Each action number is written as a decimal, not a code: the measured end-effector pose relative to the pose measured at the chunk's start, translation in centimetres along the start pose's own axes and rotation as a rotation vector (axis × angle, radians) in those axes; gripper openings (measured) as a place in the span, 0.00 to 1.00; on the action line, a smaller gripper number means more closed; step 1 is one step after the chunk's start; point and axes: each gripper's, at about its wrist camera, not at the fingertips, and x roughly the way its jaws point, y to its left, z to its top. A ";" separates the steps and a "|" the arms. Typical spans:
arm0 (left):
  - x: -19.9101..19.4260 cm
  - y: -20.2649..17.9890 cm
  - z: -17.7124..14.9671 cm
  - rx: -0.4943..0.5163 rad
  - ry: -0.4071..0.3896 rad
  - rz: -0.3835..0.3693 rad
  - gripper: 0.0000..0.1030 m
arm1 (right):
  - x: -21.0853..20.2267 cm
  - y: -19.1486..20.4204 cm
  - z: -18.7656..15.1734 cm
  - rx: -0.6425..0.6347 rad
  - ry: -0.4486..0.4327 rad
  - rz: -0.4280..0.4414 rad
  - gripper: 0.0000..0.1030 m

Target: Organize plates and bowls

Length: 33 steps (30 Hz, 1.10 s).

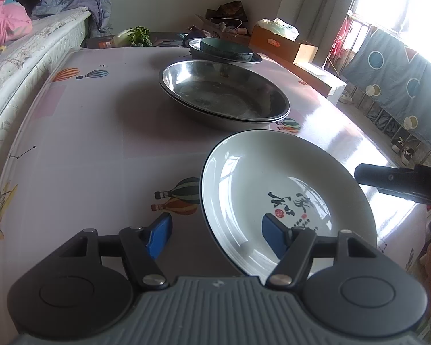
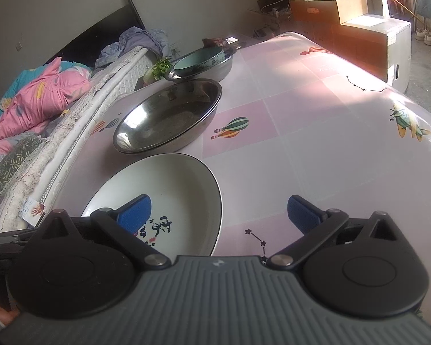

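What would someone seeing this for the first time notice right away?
Probably the white plate with black calligraphy, nearest on the balloon-print table, with the left tool straddling its near-left rim, pads apart, and the right tool open over its other side. Behind it sit stacked shiny steel plates, then a teal bowl inside a steel basin at the far end.

A pink quilt (image 2: 34,97) is lying bunched on the bed (image 2: 71,132) beside the balloon-print tablecloth (image 2: 316,149); cardboard boxes (image 2: 330,7) are sitting beyond leafy greens (image 1: 140,36).
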 end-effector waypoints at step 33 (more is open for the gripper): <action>-0.2 0.5 0.0 -0.005 0.013 0.014 0.71 | -2.4 -0.8 -0.7 -0.082 -0.087 0.062 0.91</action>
